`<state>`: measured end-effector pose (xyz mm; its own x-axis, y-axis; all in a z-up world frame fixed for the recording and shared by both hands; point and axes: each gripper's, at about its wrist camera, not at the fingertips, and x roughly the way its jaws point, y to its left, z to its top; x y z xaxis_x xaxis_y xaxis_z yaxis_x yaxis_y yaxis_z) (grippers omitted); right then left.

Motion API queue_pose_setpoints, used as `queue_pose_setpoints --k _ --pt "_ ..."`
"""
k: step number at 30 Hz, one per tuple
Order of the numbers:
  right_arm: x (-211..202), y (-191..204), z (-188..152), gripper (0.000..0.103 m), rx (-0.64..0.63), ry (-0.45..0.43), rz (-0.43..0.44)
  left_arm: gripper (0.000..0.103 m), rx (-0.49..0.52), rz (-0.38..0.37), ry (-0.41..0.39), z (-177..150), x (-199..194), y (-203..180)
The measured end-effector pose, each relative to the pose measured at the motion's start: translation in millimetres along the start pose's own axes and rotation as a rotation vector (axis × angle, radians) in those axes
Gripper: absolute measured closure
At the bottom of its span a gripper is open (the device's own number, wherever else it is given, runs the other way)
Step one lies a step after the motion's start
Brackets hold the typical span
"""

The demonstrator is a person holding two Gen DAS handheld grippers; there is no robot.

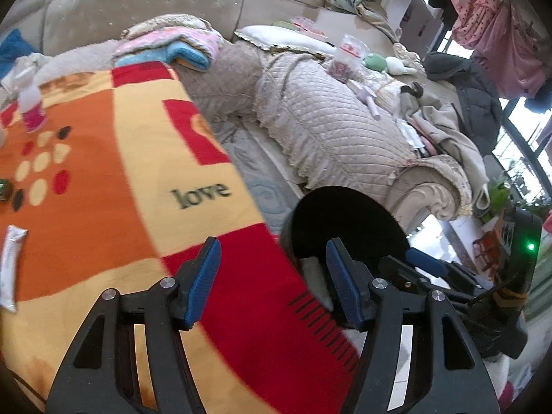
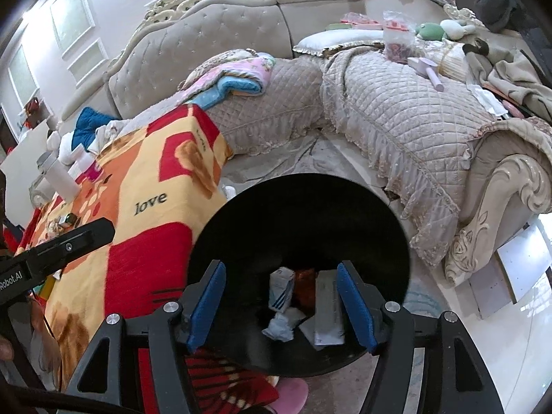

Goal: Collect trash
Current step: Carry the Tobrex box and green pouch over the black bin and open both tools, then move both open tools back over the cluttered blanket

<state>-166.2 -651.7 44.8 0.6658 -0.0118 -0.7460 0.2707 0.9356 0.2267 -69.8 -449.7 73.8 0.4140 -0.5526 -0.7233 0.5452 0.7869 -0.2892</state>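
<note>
A: Counting: one black bin (image 2: 300, 227), about four crumpled wrappers (image 2: 303, 307) inside; one white sachet (image 1: 12, 262) on the blanket (image 1: 114, 186), two bottles (image 2: 60, 172).
B: Grippers?
A: Left gripper (image 1: 272, 279) jaws apart, empty, at blanket edge. Right gripper (image 2: 281, 303) apart, empty, over bin mouth. Floor between bin and sofa (image 2: 407, 127) open.

blanket (image 1: 103, 179): fleecy cloth | bin (image 2: 300, 214): matt black | sofa cover (image 2: 414, 110): quilted cloth
</note>
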Motion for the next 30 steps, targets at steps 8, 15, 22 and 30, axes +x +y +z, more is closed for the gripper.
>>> queue_pose_setpoints --k 8,15,22,30 --pt "-2 40 -4 0.038 -0.06 0.01 0.03 0.041 -0.01 0.104 -0.027 -19 -29 34" --pt "1 81 -9 0.034 -0.113 0.023 0.08 0.041 -0.062 0.182 -0.037 -32 -53 70" --pt "10 130 -17 0.034 -0.188 0.055 0.132 0.041 -0.11 0.248 -0.047 -45 -78 105" --pt "18 181 -25 0.033 -0.262 0.085 0.188 0.041 -0.18 0.306 -0.04 -61 -109 150"
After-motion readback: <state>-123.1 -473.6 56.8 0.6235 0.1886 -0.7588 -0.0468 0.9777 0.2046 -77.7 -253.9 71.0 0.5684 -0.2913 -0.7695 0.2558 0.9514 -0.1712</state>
